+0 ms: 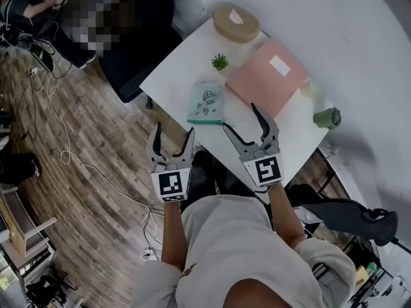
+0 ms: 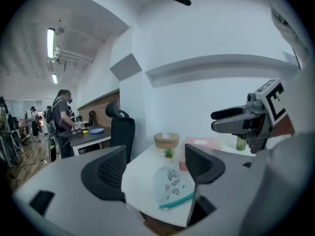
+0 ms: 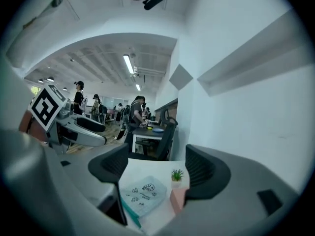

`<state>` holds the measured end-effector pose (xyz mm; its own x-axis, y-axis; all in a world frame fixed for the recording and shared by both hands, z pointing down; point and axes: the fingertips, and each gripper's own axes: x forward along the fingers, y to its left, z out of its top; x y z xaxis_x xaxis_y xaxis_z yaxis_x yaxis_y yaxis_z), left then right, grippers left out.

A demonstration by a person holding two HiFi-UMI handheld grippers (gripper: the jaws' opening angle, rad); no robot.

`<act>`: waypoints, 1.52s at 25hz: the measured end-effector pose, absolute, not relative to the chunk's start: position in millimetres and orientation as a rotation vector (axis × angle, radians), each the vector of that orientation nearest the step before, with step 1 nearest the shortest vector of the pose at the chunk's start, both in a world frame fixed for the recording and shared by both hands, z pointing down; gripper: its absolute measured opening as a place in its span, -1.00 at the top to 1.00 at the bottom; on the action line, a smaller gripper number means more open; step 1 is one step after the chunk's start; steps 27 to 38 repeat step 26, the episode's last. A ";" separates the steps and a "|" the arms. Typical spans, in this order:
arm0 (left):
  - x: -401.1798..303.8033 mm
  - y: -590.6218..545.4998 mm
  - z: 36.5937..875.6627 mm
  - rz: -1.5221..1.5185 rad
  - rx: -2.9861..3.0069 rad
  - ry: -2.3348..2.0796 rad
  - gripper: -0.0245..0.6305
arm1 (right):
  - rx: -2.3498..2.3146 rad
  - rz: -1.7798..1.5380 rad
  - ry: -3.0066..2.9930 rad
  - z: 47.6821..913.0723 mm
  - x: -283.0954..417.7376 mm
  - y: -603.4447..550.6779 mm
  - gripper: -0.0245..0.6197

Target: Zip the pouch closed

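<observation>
We stand at a white table [image 1: 186,69] in an open office with a wood floor. Our left gripper [image 1: 173,131] and right gripper [image 1: 241,117] are held up side by side, clear of the table. Both have their jaws spread wide with nothing between them. Each points roughly level across the table rather than down at it, so neither is placed to work on anything just now.

The pouch [image 1: 207,101] lies flat ahead of them, near the table's front edge. Its teal zip strip [image 1: 205,120] is turned toward us, which should put the zip within easy reach. Behind it stand a small plant [image 1: 220,61], a pink folder [image 1: 266,76] and a round tan box [image 1: 236,22].

We cannot make out the slider or whether the zip is shut, so we cannot judge whether the zipping is done. A green object [image 1: 327,117] at the table's right end is too blurred to name.
</observation>
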<state>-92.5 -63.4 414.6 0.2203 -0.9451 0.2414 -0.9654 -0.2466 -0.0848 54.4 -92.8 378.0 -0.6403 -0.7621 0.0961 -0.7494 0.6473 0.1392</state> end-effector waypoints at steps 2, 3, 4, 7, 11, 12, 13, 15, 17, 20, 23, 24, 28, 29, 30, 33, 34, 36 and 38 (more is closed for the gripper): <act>-95.0 -59.7 390.0 0.314 2.417 -1.922 -0.21 | 1.325 -0.139 -2.762 353.4 54.3 -89.2 -0.21; -95.8 -58.3 378.9 0.284 2.433 -1.938 -0.23 | 1.352 -0.147 -2.769 344.7 54.4 -87.3 -0.25; -96.4 -56.8 368.5 0.251 2.446 -1.950 -0.24 | 1.372 -0.166 -2.768 337.3 53.9 -85.1 -0.28; -97.7 -50.6 341.0 0.135 2.455 -1.957 -0.26 | 1.414 -0.238 -2.758 318.2 49.2 -74.1 -0.28; -100.9 -44.4 320.0 0.075 2.530 -1.905 -0.26 | 1.477 -0.278 -2.715 303.2 42.6 -60.8 -0.28; -102.1 -43.2 316.4 0.062 2.550 -1.883 -0.26 | 1.499 -0.287 -2.696 300.5 41.0 -57.4 -0.28; -103.7 -41.6 313.0 0.049 2.571 -1.860 -0.26 | 1.523 -0.296 -2.678 297.3 39.2 -53.5 -0.28; -108.1 -36.4 306.6 0.026 2.610 -1.826 -0.27 | 1.570 -0.315 -2.646 290.8 34.8 -43.8 -0.28; -114.1 -29.1 301.6 0.003 2.638 -1.796 -0.28 | 1.607 -0.339 -2.619 284.4 28.7 -33.1 -0.28; -126.0 -16.2 297.1 -0.028 2.660 -1.752 -0.28 | 1.644 -0.380 -2.590 276.8 14.4 -15.1 -0.28; -135.5 -3.8 294.6 -0.048 2.679 -1.724 -0.28 | 1.662 -0.383 -2.558 276.7 4.2 2.4 -0.28; -137.7 -0.2 294.1 -0.053 2.684 -1.719 -0.28 | 1.665 -0.381 -2.550 277.4 2.2 7.3 -0.28; -141.5 7.1 293.1 -0.061 2.695 -1.709 -0.28 | 1.670 -0.382 -2.534 278.9 -1.3 16.4 -0.28; -141.5 7.1 293.1 -0.061 2.695 -1.709 -0.28 | 1.670 -0.382 -2.534 278.9 -1.3 16.4 -0.28; -141.5 7.1 293.1 -0.061 2.695 -1.709 -0.28 | 1.670 -0.382 -2.534 278.9 -1.3 16.4 -0.28; -141.5 7.1 293.1 -0.061 2.695 -1.709 -0.28 | 1.670 -0.382 -2.534 278.9 -1.3 16.4 -0.28; -141.5 7.1 293.1 -0.061 2.695 -1.709 -0.28 | 1.670 -0.382 -2.534 278.9 -1.3 16.4 -0.28; -141.5 7.1 293.1 -0.061 2.695 -1.709 -0.28 | 1.670 -0.382 -2.534 278.9 -1.3 16.4 -0.28; -141.5 7.1 293.1 -0.061 2.695 -1.709 -0.28 | 1.670 -0.382 -2.534 278.9 -1.3 16.4 -0.28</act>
